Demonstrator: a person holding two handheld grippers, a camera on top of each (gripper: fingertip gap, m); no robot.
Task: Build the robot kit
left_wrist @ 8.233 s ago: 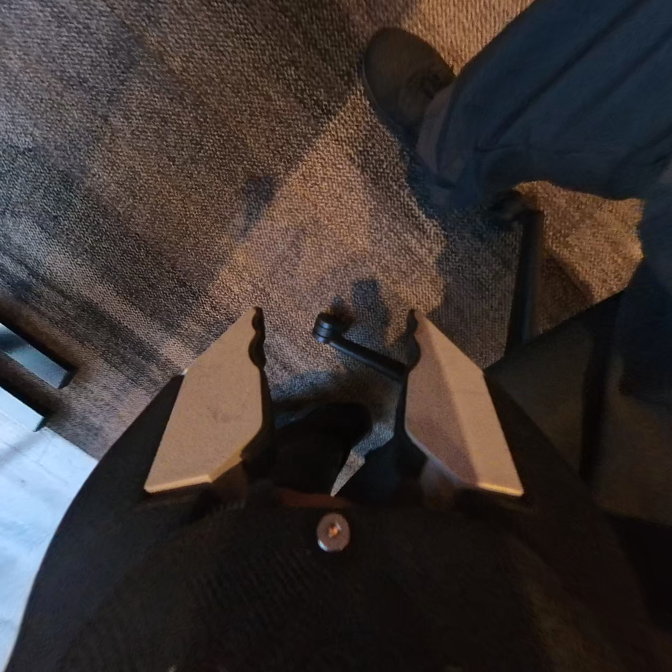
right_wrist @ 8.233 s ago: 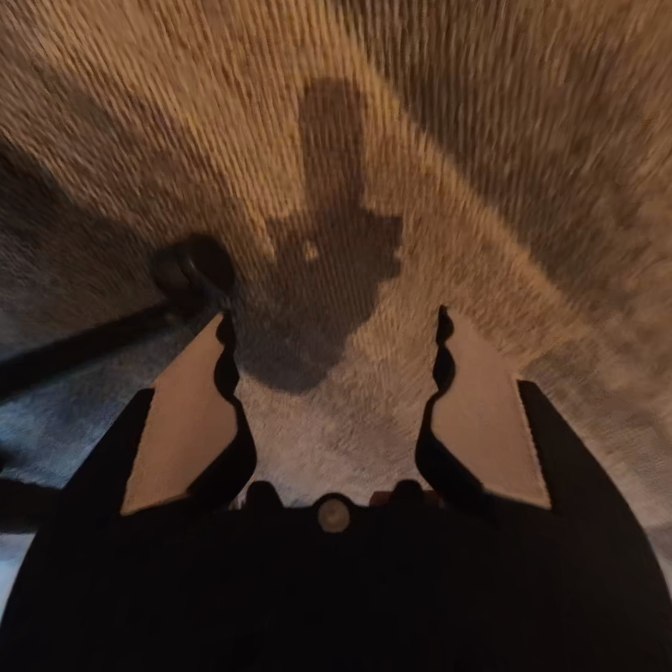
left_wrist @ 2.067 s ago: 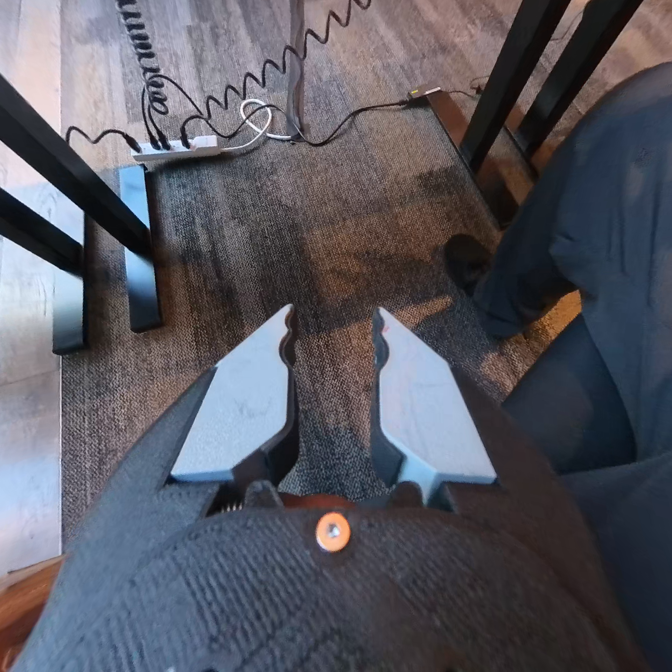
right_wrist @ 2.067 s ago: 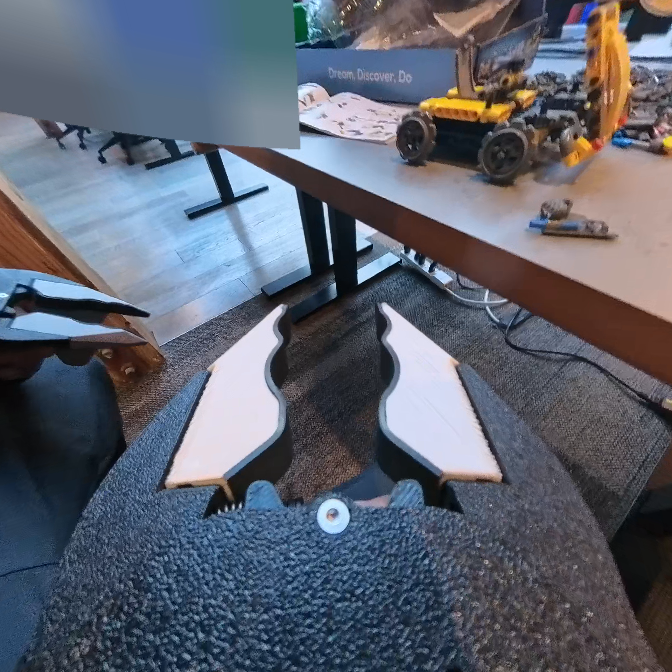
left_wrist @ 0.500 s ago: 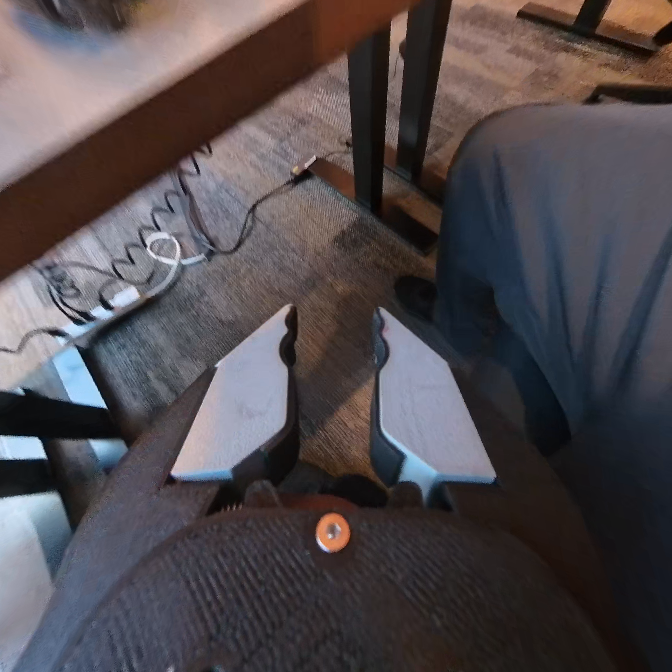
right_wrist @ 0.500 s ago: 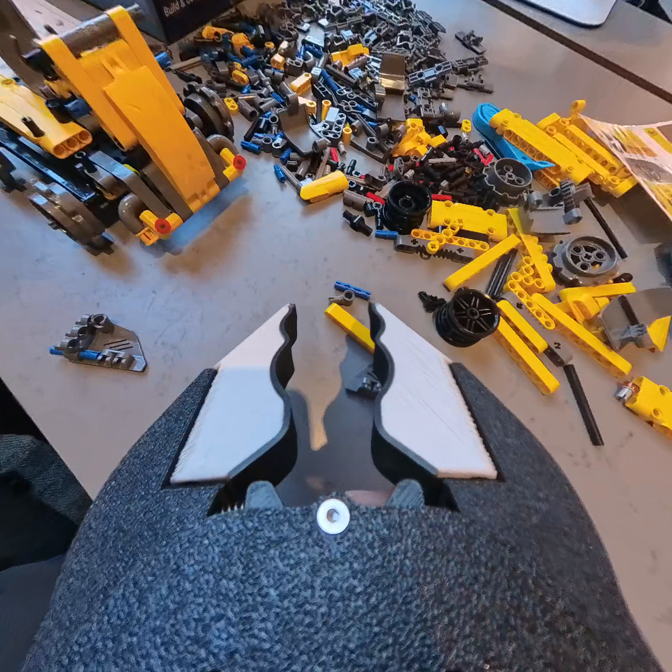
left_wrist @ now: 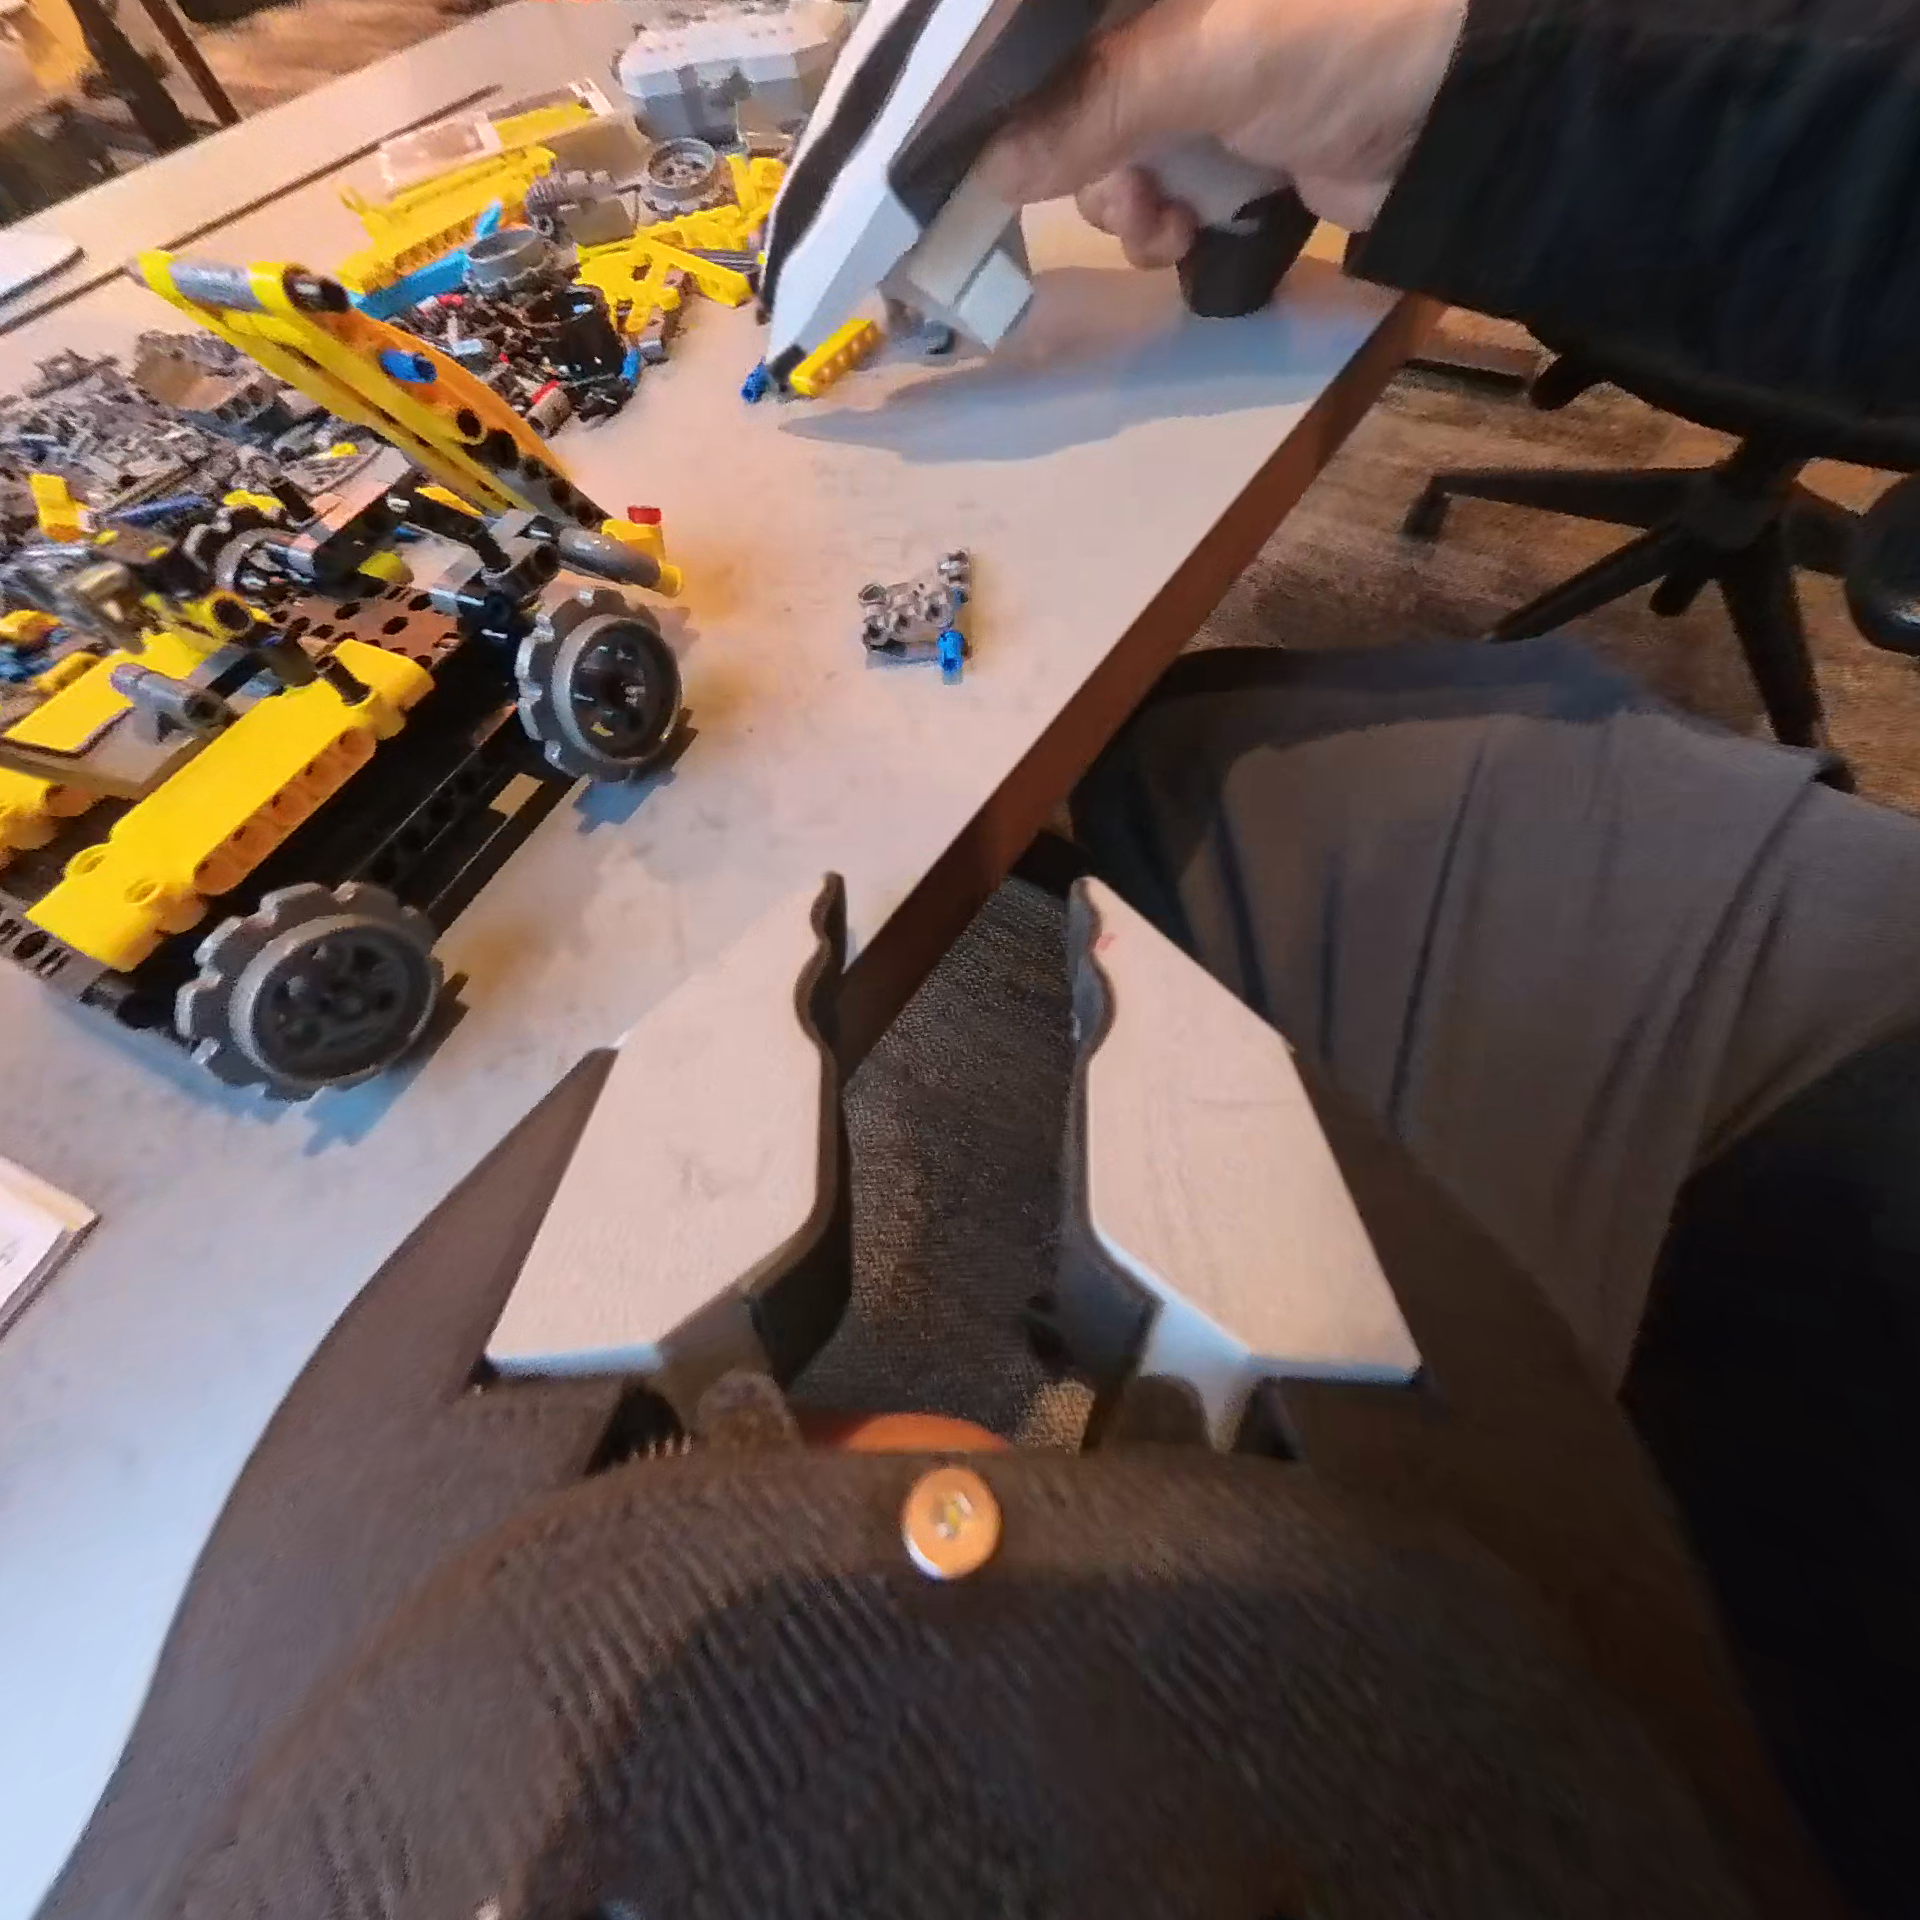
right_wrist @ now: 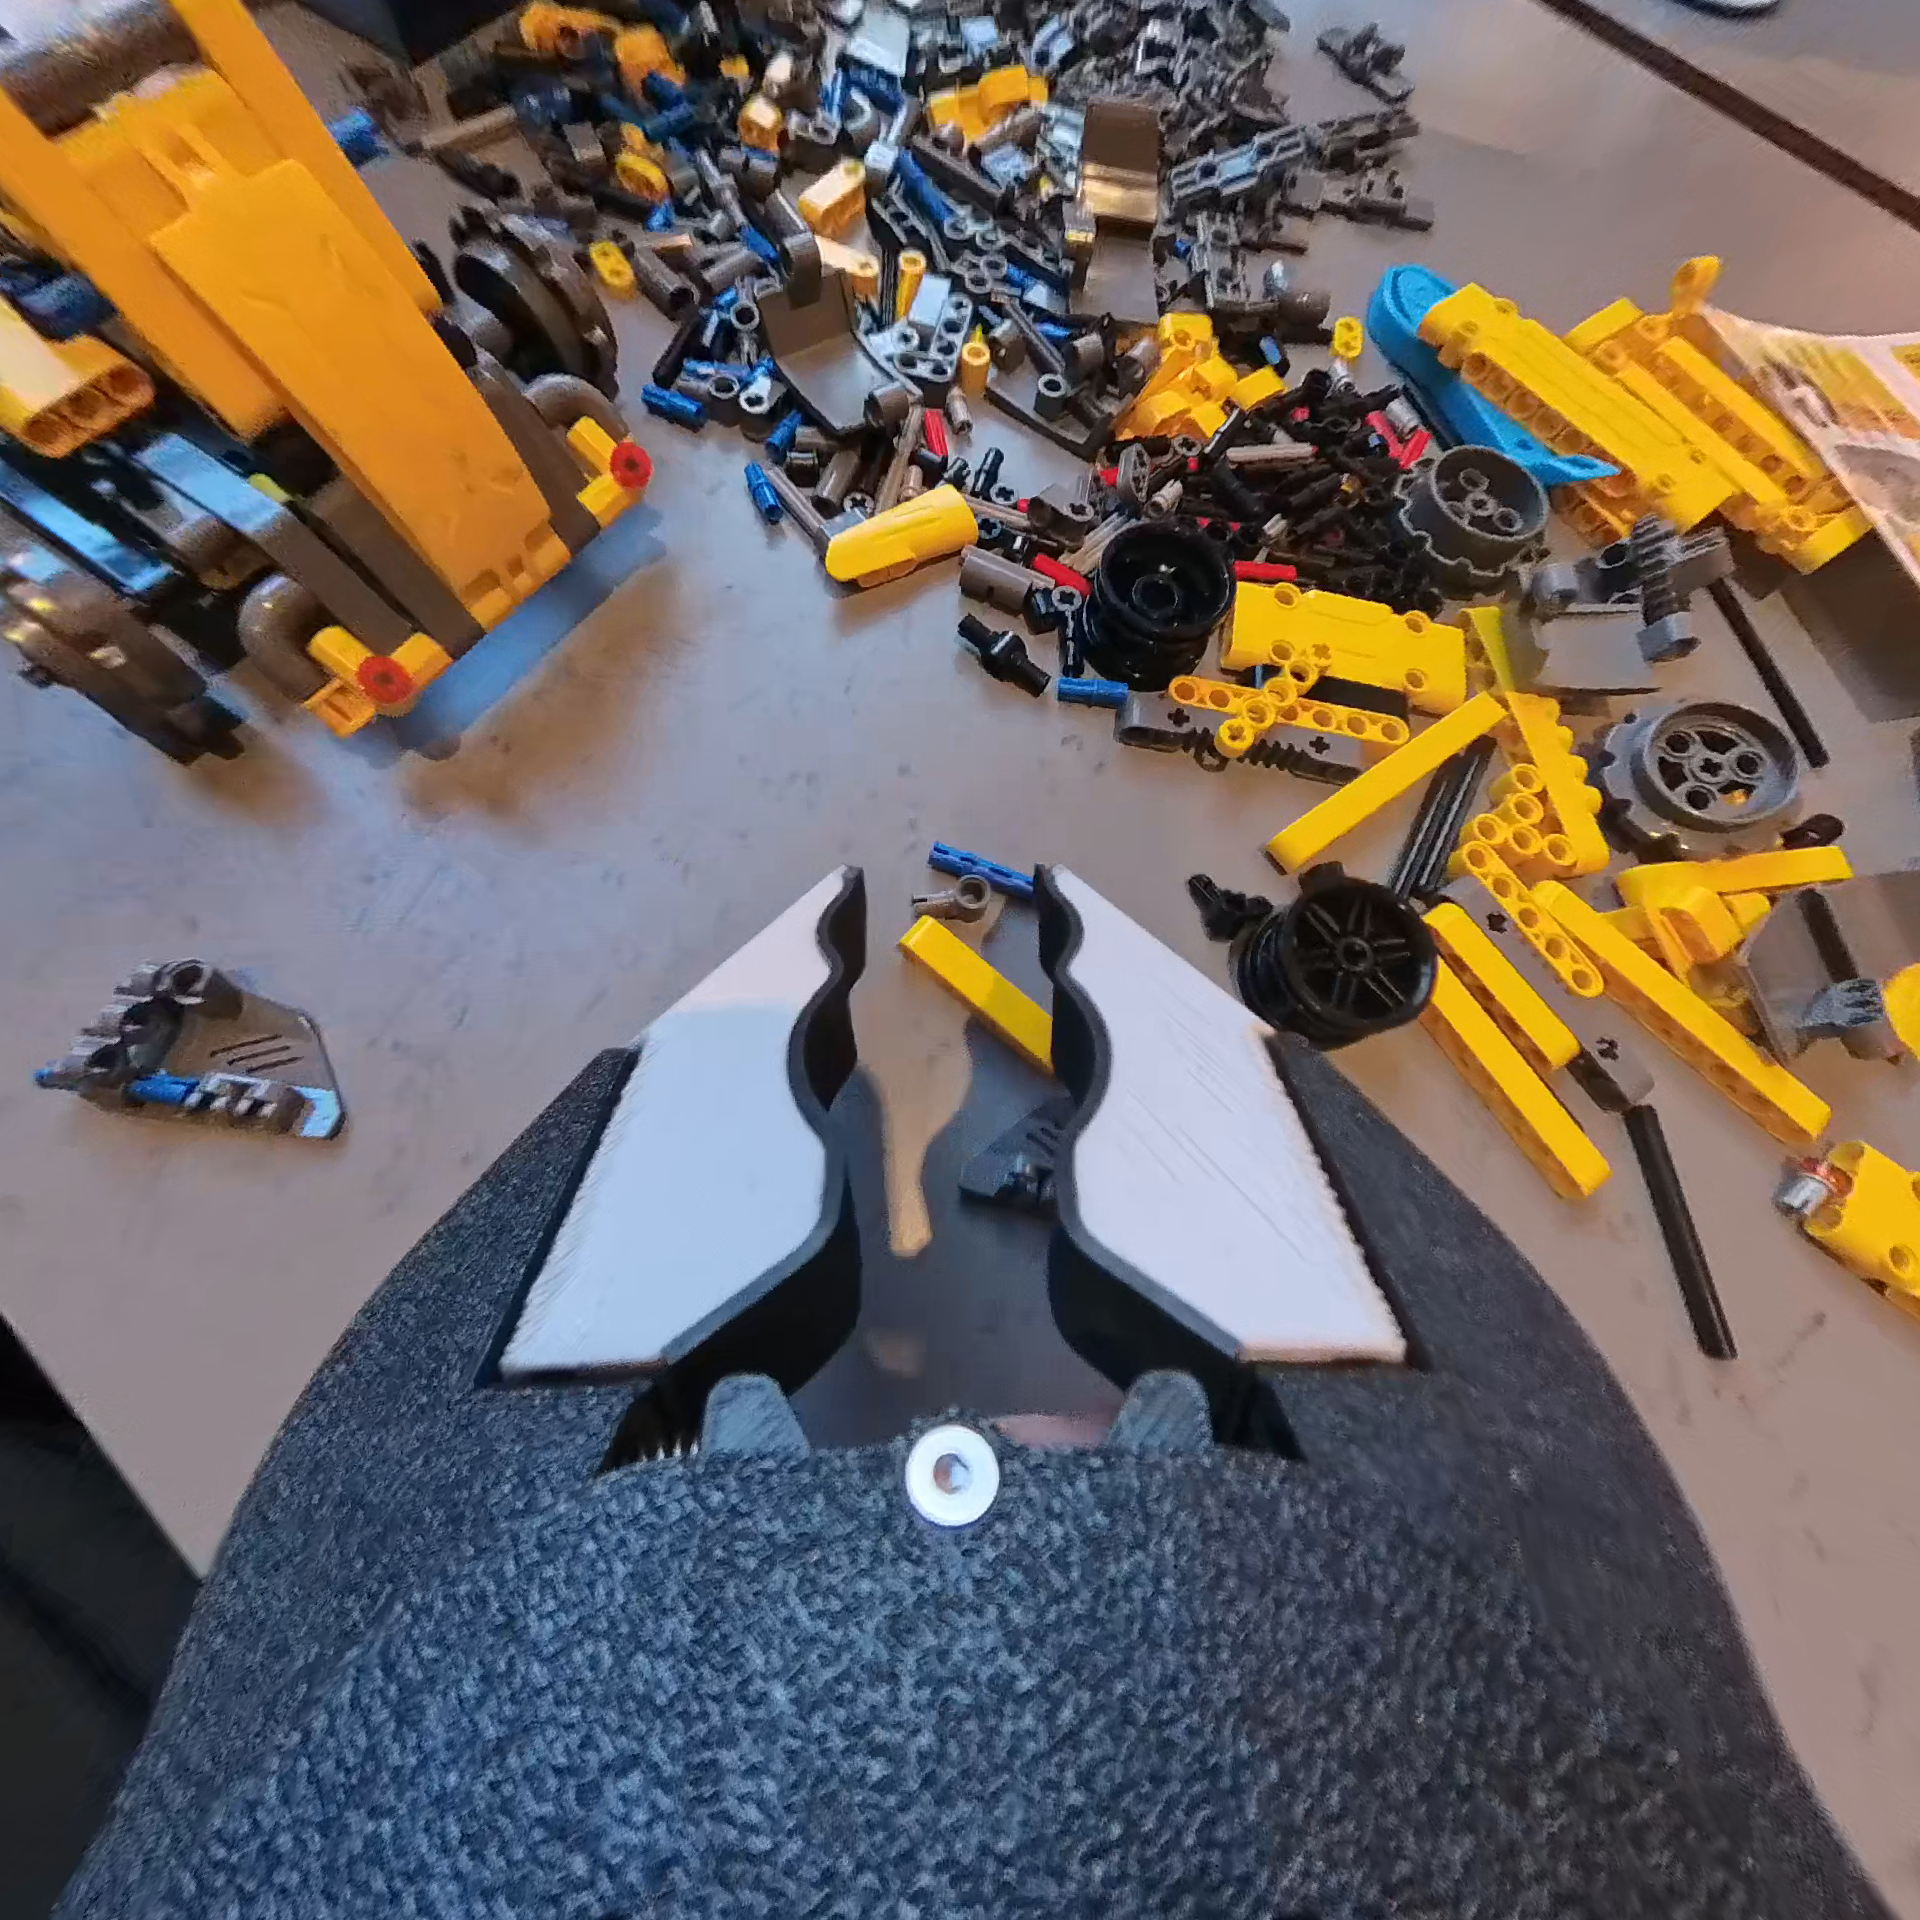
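From my left, the yellow vehicle model (right_wrist: pixel 260 395) stands on the counter (right_wrist: pixel 644 790); it looks rigid, light, likely to shed parts. My left claw (left_wrist: pixel 951 925) hangs narrowly parted and empty over the counter's near edge. My right claw (right_wrist: pixel 951 904) hovers, narrowly parted and empty, over a short yellow beam (right_wrist: pixel 971 987): hard, slick, best pinched across its long sides. Bare counter lies left; the loose parts pile (right_wrist: pixel 1195 436) crowds the right.
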